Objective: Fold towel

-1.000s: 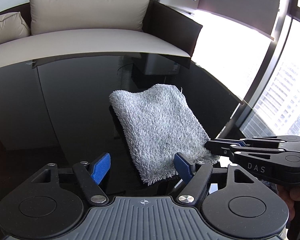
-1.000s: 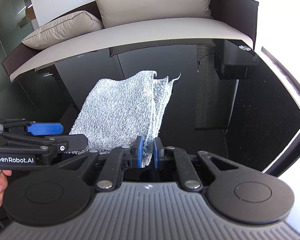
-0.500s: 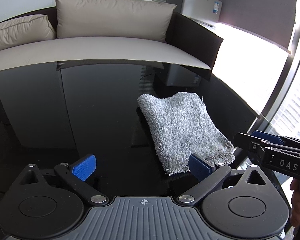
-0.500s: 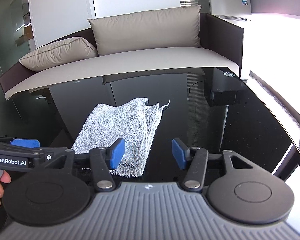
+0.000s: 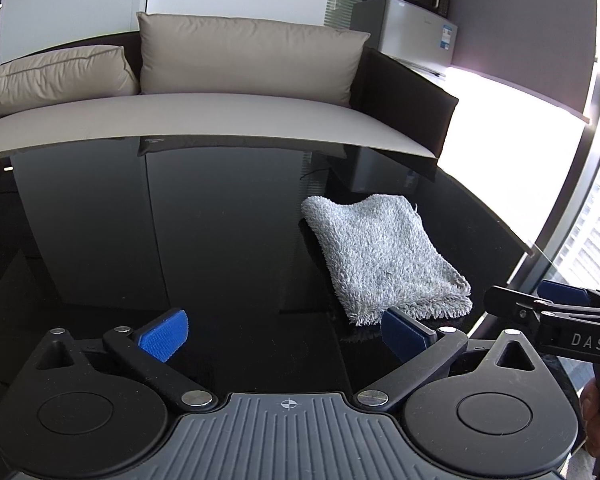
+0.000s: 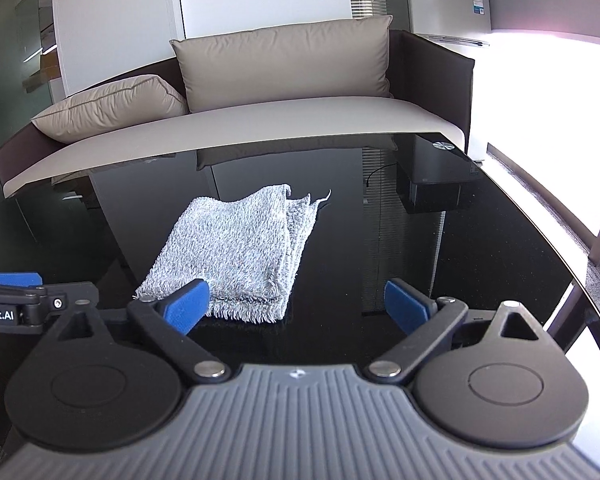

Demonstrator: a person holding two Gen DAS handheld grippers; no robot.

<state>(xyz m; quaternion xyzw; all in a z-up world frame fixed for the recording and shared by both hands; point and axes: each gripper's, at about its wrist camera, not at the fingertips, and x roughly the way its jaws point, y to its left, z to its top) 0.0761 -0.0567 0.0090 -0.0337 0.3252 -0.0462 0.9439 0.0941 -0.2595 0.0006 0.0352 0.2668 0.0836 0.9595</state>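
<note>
Currently: towel lying folded on counter | left gripper, right gripper standing apart, jaws just opened, holding nothing | fold appearing complete

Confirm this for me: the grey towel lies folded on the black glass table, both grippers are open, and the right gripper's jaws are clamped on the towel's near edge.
Not quite. The right gripper holds nothing: the right wrist view shows its jaws, which have just been opening, spread wide with only bare table between them. The rest stands: the grey towel lies folded on the black glass, and the left gripper is open too.
</note>
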